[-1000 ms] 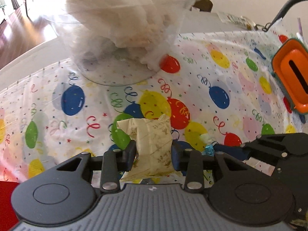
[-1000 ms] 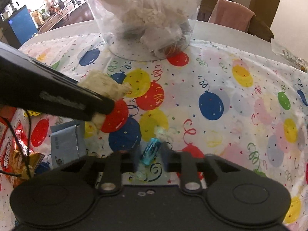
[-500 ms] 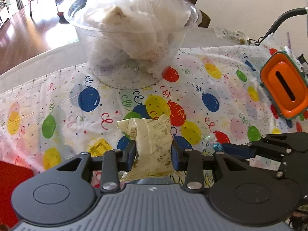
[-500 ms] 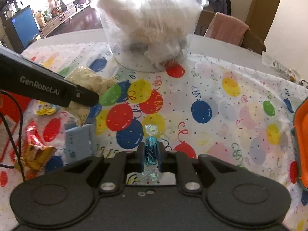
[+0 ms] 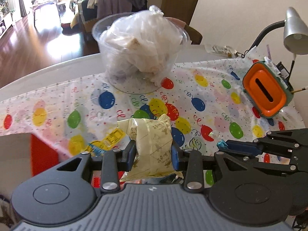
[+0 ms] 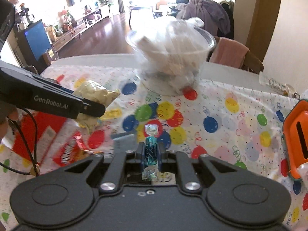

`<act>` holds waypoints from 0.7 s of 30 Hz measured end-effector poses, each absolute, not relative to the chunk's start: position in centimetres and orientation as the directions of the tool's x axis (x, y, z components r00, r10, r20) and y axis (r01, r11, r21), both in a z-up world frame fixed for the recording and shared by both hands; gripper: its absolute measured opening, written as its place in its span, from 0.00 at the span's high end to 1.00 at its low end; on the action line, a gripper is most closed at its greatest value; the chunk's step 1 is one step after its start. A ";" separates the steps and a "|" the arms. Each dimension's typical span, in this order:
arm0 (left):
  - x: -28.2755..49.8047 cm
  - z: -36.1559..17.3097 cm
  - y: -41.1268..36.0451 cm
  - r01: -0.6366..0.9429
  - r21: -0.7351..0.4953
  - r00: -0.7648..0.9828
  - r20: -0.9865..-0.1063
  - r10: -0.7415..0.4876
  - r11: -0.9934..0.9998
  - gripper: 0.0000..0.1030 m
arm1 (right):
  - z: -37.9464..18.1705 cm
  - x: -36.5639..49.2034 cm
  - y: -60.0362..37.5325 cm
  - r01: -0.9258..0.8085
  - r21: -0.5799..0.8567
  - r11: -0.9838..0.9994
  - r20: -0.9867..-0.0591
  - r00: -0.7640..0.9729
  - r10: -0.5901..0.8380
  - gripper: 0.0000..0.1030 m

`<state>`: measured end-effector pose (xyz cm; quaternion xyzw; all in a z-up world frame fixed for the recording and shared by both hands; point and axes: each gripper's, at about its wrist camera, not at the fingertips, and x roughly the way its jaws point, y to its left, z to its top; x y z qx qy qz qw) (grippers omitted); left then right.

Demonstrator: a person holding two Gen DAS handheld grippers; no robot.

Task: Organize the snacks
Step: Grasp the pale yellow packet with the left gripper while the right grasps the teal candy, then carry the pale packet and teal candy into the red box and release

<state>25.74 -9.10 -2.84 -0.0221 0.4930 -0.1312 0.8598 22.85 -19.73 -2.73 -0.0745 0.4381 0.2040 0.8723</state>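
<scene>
My left gripper is shut on a pale yellow snack packet and holds it above the balloon-print tablecloth. The packet also shows in the right wrist view, held by the left gripper at the left. My right gripper is shut on a small blue wrapped candy; its foil end shows in the left wrist view. A clear plastic bowl heaped with white wrapped snacks stands at the far side of the table; it also shows in the right wrist view.
An orange and green box with a slot stands at the right, a grey desk lamp behind it. Red snack bags and a yellow-labelled packet lie at the left. Chairs draped with clothes stand beyond the table.
Both grippers have risen and drawn back from the bowl, each keeping its snack. The bowl now looks smaller and farther away in both views.
</scene>
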 end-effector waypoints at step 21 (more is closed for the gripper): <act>16.7 1.6 6.6 0.084 -0.127 0.544 -0.825 -0.152 0.988 0.65 | 1.8 17.4 -5.3 -0.556 0.095 0.826 -0.733 0.522 0.436 0.90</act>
